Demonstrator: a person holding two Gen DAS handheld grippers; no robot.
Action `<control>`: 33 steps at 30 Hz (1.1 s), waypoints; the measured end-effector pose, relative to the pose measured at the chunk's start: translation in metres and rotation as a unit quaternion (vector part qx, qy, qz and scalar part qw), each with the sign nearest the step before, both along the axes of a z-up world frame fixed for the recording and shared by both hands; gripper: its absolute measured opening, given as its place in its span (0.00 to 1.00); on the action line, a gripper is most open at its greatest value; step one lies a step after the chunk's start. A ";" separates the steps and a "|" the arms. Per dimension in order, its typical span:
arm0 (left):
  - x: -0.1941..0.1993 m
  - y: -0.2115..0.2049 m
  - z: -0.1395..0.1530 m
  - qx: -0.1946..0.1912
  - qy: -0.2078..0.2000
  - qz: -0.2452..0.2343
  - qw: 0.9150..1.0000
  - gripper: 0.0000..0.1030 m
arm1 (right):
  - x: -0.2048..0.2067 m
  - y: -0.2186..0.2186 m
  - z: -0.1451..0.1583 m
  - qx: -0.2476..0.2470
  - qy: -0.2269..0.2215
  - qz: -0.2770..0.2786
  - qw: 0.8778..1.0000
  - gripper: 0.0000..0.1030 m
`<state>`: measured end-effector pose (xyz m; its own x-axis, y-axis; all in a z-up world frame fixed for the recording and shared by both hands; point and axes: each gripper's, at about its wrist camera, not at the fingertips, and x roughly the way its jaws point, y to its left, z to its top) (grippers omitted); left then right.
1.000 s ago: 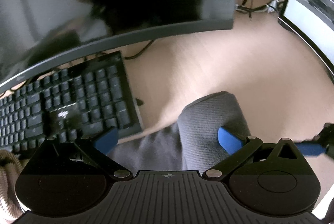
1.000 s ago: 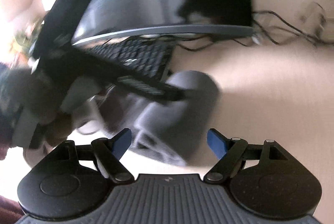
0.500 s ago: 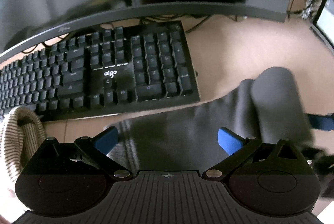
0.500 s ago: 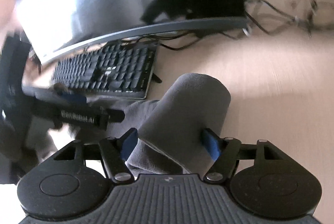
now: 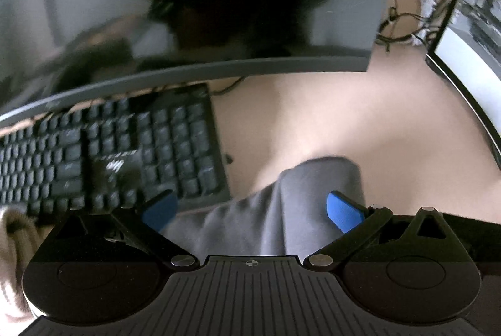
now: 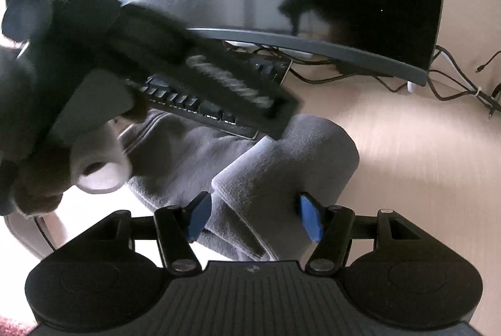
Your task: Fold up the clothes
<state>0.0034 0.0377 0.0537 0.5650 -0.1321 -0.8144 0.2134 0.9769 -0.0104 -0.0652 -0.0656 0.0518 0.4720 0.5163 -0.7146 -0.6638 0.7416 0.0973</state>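
Observation:
A grey garment (image 5: 244, 223) lies on the wooden desk (image 5: 391, 132), its far end doubled over into a thick fold (image 5: 322, 179). My left gripper (image 5: 252, 210) hovers just over it, open, its blue pads (image 5: 159, 209) wide apart on either side of the cloth. In the right wrist view the same fold (image 6: 291, 154) sits between the blue pads (image 6: 310, 220) of my right gripper (image 6: 254, 218), which is narrowed onto it from both sides. The left tool's black body (image 6: 225, 82), blurred, crosses above the garment, held by a hand (image 6: 34, 182).
A black keyboard (image 5: 125, 154) lies just beyond the garment on the left, under a curved dark monitor (image 5: 219, 7). A second monitor (image 5: 469, 38) and cables (image 5: 404, 32) stand at the right. A striped beige knit (image 5: 12, 242) lies at the left edge.
The right gripper's pads have closed in from wide apart onto the grey fold. The left gripper swung left over the keyboard, then back right; it stays open.

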 end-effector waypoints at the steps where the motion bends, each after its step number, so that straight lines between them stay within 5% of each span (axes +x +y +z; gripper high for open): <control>1: 0.002 -0.004 -0.003 0.007 0.001 -0.003 1.000 1.00 | 0.000 -0.001 0.000 0.001 0.001 0.000 1.000 0.61; 7: 0.005 -0.002 -0.017 0.010 0.014 0.008 1.000 1.00 | 0.005 -0.015 0.000 0.025 0.018 -0.015 0.999 0.61; 10: 0.004 0.006 -0.020 0.012 0.015 0.018 1.000 1.00 | 0.010 -0.027 0.000 0.056 0.036 -0.035 0.997 0.69; 16: 0.000 0.034 -0.024 0.016 0.018 0.052 0.998 1.00 | 0.026 -0.068 -0.006 0.155 0.107 -0.104 0.977 0.70; 26: -0.007 0.063 -0.032 0.018 0.029 0.071 0.997 1.00 | 0.039 -0.034 -0.031 0.161 0.154 -0.103 0.969 0.70; 33: -0.010 0.075 -0.038 0.016 0.034 0.077 0.996 1.00 | 0.041 -0.048 -0.026 0.175 0.158 -0.123 0.964 0.44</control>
